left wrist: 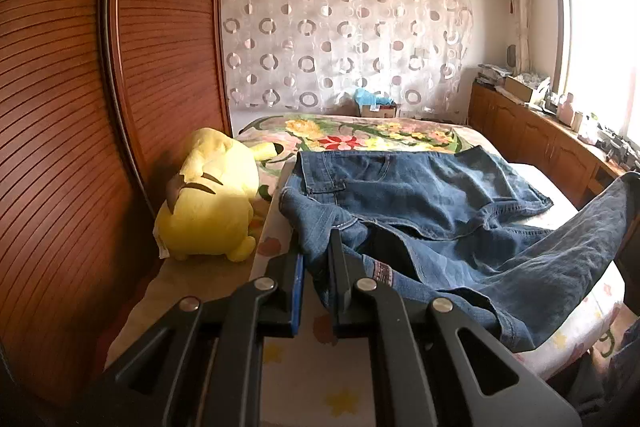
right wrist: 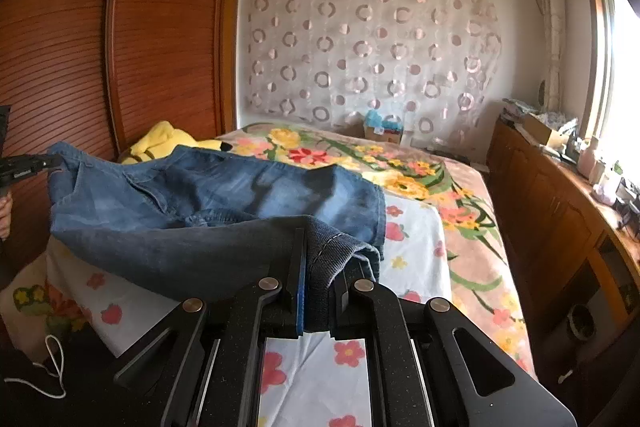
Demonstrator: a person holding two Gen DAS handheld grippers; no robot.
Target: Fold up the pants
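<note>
We see a pair of blue jeans spread across the near half of a bed covered by a flowered blanket, with a lighter flowered sheet under the denim. Our left hand-held gripper is clamped on one edge of the jeans, and our right hand-held gripper is clamped on another stitched edge, so the cloth hangs raised off the bed between the two grips. A yellow plush toy sits just beside the jeans against the wooden wardrobe. A circle-patterned curtain hangs behind the bed.
</note>
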